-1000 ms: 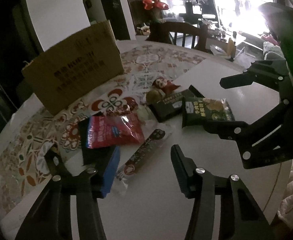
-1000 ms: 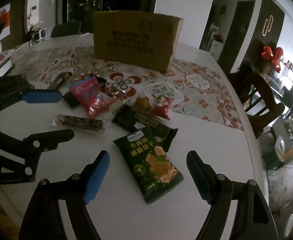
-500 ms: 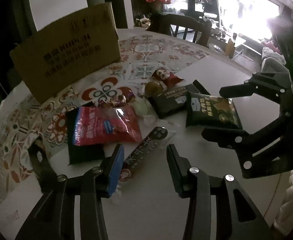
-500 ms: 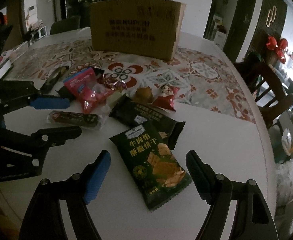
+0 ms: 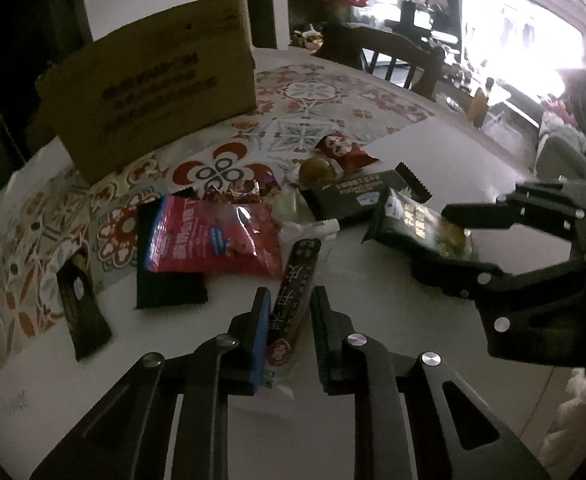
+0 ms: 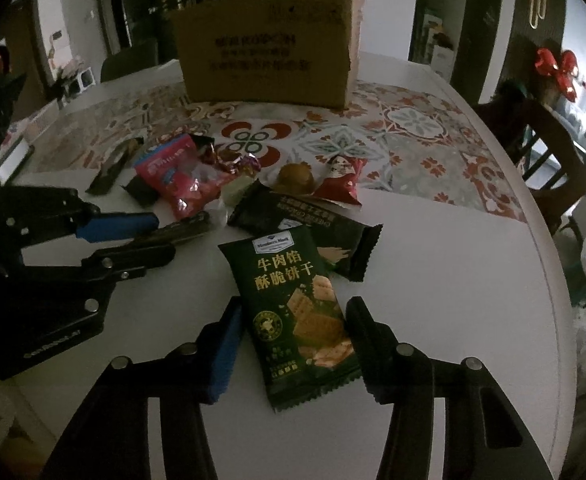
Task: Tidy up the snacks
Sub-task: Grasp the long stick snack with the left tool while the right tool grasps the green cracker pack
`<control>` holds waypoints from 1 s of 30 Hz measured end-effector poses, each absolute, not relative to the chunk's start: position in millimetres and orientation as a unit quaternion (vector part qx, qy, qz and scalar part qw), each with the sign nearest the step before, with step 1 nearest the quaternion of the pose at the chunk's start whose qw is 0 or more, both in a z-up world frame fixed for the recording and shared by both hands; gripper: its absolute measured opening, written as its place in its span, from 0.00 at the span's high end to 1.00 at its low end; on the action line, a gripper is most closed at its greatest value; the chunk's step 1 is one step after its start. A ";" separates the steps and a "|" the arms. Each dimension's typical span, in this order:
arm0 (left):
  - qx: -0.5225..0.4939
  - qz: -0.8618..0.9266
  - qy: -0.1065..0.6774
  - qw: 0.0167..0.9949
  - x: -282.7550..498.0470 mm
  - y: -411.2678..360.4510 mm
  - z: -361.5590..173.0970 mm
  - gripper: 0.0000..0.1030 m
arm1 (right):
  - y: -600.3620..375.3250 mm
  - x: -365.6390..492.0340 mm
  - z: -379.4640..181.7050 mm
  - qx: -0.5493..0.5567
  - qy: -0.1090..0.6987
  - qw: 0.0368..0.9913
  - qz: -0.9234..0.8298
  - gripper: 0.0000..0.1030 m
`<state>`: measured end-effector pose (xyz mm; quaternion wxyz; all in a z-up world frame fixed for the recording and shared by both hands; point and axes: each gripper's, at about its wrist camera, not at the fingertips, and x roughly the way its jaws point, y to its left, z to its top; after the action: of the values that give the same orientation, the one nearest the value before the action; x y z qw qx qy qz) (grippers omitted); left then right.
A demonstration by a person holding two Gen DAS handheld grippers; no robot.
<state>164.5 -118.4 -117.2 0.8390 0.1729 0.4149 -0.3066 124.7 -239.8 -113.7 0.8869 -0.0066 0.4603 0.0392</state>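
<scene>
Snack packets lie spread on a white round table point(image 6: 433, 264). My left gripper point(image 5: 291, 312) is shut on the near end of a long dark snack stick point(image 5: 299, 276); from the right wrist view this left gripper point(image 6: 165, 236) sits at the left with the stick point(image 6: 185, 226) in it. My right gripper point(image 6: 295, 312) straddles a green cracker packet point(image 6: 293, 292), jaws closing, pads at its side edges with a sliver of gap on the left. From the left wrist view, the right gripper point(image 5: 433, 242) brackets that packet point(image 5: 413, 220).
A cardboard box point(image 6: 269, 52) stands at the back on a patterned mat point(image 5: 313, 96). A red packet point(image 5: 209, 240), a black packet point(image 5: 353, 196), a small red packet point(image 5: 341, 150), a round brown snack point(image 5: 317, 170) and a thin dark bar point(image 5: 83, 308) lie between. Chairs point(image 6: 549, 148) stand beyond the table's right edge.
Both pairs of jaws narrowed. The left ones came together on the long dark stick; the right ones drew in to the green packet's edges. Both hands stayed about where they were.
</scene>
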 end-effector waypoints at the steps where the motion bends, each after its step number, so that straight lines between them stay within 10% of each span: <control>1: 0.165 -0.307 0.419 0.838 163.5 -117.7 -116.2 0.82 | -240.1 124.0 -113.2 -0.001 0.460 0.887 0.040 0.50; 9: 0.136 -0.314 0.414 0.844 145.6 -109.8 -104.1 0.83 | -235.3 114.4 -104.2 0.010 0.445 0.894 0.044 0.53; 13: 0.136 -0.312 0.400 0.851 136.1 -108.5 -96.5 0.83 | -232.6 107.6 -97.5 0.014 0.435 0.899 0.050 0.78; 17: 0.127 -0.308 0.409 0.850 132.1 -105.8 -98.8 0.83 | -231.9 105.4 -101.5 0.015 0.447 0.893 0.049 0.78; 20: 0.124 -0.307 0.406 0.852 127.3 -104.1 -97.4 0.83 | -235.6 101.8 -104.1 0.025 0.450 0.892 0.039 0.69; 22: 0.123 -0.305 0.405 0.853 124.7 -103.3 -96.8 0.83 | -234.7 99.3 -103.2 0.011 0.445 0.895 0.023 0.43; 30: 0.109 -0.305 0.418 0.849 124.7 -104.4 -101.1 0.83 | -234.8 107.9 -111.3 0.000 0.449 0.893 0.034 0.39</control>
<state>124.7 -104.4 -101.1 0.8488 0.1087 0.4181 -0.3047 107.9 -234.8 -111.3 0.8930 0.0000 0.4488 0.0340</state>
